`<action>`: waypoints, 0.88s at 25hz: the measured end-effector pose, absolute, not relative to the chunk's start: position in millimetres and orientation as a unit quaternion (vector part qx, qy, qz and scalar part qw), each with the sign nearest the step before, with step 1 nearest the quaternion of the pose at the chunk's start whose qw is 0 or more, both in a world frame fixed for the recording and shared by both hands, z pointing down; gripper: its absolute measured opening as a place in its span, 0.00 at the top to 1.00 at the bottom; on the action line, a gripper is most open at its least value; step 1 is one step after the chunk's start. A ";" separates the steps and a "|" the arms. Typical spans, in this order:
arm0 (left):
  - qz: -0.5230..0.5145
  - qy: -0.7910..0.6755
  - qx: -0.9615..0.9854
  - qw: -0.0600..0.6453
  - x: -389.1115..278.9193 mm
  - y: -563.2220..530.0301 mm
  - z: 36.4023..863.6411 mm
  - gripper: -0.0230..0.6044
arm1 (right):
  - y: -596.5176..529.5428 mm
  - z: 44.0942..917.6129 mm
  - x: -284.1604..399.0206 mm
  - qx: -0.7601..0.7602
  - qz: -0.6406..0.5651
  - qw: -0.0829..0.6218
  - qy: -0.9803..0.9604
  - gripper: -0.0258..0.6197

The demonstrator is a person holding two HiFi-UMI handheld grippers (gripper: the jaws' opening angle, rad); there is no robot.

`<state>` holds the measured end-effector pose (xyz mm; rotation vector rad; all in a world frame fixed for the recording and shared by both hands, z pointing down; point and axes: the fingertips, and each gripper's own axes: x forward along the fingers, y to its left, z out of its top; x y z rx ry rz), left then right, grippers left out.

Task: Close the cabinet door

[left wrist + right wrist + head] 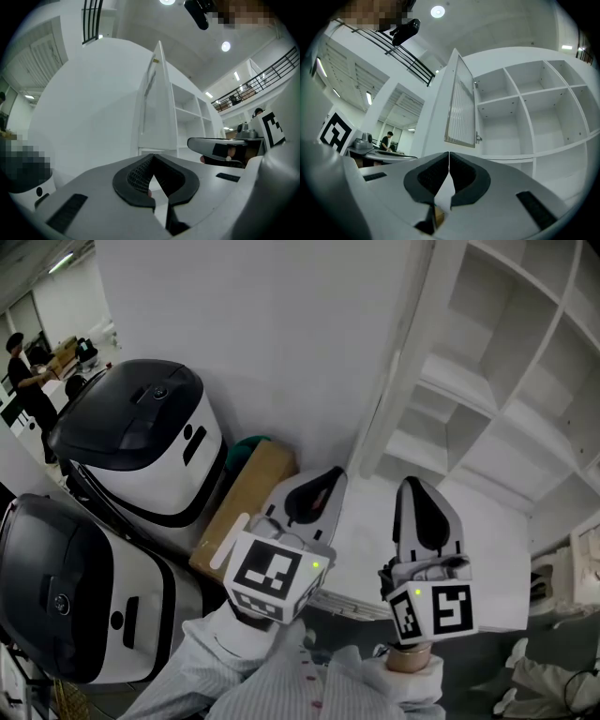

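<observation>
Left gripper (321,486) and right gripper (418,495) are both pinched shut and empty, side by side before the cabinet door (459,103), which stands wide open off the shelves (487,418); closed tips suit pushing, I'd say

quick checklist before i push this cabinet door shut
1. cabinet door standing open, swung out from the shelves: ok, ready to be closed
2. left gripper shut with nothing in it: ok
3. right gripper shut with nothing in it: ok
4. a gripper in contact with the door: not ok, both look short of it
5. shelf compartments in view empty, nothing sticking out: ok
6. hinge side unobstructed: cannot tell
</observation>
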<state>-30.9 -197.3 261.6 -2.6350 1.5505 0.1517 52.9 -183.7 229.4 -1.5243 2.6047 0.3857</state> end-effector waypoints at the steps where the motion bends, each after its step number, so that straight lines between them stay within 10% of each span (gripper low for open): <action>1: 0.049 0.507 -0.860 0.041 -31.0 -199.7 260.8 0.95 | -185.9 228.3 52.9 -0.500 0.128 0.049 0.855 0.94; 22: 0.054 0.483 -0.871 0.067 -49.4 -215.2 236.8 0.95 | -199.6 161.5 40.0 -0.513 0.145 0.067 0.843 0.93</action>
